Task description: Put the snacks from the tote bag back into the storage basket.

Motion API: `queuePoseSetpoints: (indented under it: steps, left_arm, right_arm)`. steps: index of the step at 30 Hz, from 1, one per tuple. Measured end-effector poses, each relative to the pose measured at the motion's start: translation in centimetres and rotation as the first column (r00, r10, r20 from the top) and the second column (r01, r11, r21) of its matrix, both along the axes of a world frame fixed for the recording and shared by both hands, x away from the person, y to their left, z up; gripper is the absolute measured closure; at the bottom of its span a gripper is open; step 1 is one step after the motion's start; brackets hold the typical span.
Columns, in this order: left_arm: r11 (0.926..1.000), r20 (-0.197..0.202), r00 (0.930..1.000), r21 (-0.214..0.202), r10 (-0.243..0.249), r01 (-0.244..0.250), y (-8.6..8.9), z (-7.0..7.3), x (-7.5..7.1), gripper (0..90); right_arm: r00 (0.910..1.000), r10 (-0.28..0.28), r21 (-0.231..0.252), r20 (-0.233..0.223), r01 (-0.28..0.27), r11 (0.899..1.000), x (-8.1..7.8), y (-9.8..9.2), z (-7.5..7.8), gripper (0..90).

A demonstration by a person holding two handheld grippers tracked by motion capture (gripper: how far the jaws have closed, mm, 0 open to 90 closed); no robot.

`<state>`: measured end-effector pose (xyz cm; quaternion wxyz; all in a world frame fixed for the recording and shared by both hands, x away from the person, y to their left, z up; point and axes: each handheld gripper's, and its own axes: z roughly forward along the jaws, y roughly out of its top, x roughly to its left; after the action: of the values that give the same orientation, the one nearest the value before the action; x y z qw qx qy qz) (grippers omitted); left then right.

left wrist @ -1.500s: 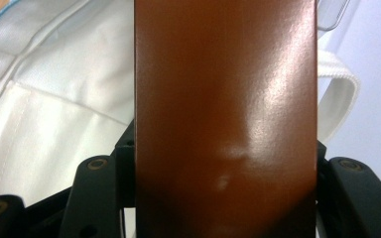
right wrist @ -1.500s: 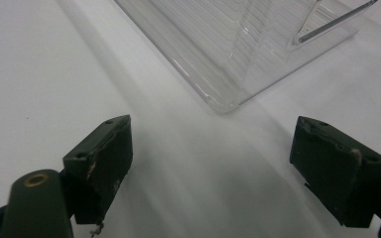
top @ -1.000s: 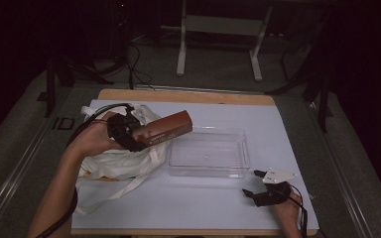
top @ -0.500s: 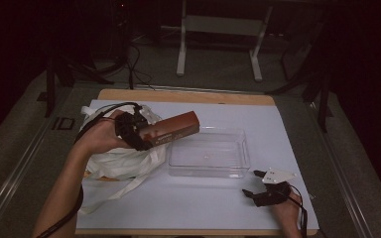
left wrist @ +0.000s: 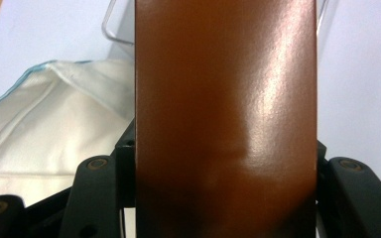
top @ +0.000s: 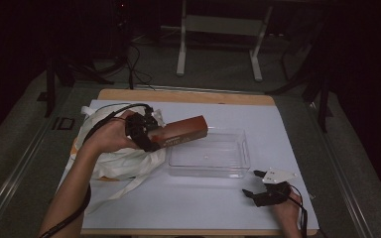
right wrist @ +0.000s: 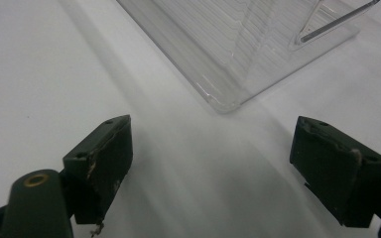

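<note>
We hold the brown box (top: 181, 132) in our left gripper (top: 146, 133), the jaws clamped on its two long sides near one end, as the left gripper view shows with the box (left wrist: 225, 114) running straight out between them. The box's long axis points from the gripper toward the clear tray (top: 243, 148), tilted slightly upward, and its free end hangs over the tray's near-left corner. The held end sits above the white cloth bag (top: 114, 163) lying on the worktop (top: 188, 203). So the tray lies directly ahead along the box's length, and we judge that the coming move is to carry the box farther that way and lower it flat into the tray, long side along the tray's long side.

Our right gripper (top: 259, 184) rests low on the worktop just off the tray's near-right corner, jaws spread wide with nothing between them; its own view looks at that tray corner (right wrist: 223, 101). The left hand is the one working.
</note>
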<state>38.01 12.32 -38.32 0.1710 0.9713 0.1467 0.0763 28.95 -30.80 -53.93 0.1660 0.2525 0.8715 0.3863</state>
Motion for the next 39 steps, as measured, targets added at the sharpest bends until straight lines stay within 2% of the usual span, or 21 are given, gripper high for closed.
queuePoseSetpoints:
  steps: [9, 21, 31, 39]
  left_arm:
    - [0.9998, 0.004, 0.9998, 0.003, -0.017, 0.017, -0.8, -0.3, 0.0, 43.9]
    - [0.999, 0.007, 0.999, -0.004, -0.044, 0.044, -2.1, 0.1, 0.2, 44.0]
    - [0.9983, -0.004, 0.9984, -0.012, -0.056, 0.056, -2.9, -0.4, 0.3, 43.9]
    - [0.9974, -0.006, 0.9974, 0.002, -0.072, 0.072, -3.5, -0.7, 0.3, 43.9]
  right_arm:
    - [1.0, 0.002, 0.002, 0.0, -0.002, 1.0, 0.0, 0.0, 0.0, 16.9]
    - [1.0, 0.003, 0.003, 0.001, -0.003, 1.0, 0.0, 0.0, 0.0, 16.9]
    - [1.0, 0.005, 0.002, 0.004, -0.005, 1.0, 0.0, 0.0, 0.0, 17.0]
    - [1.0, 0.003, 0.003, 0.0, -0.003, 1.0, 0.0, 0.0, 0.0, 16.9]
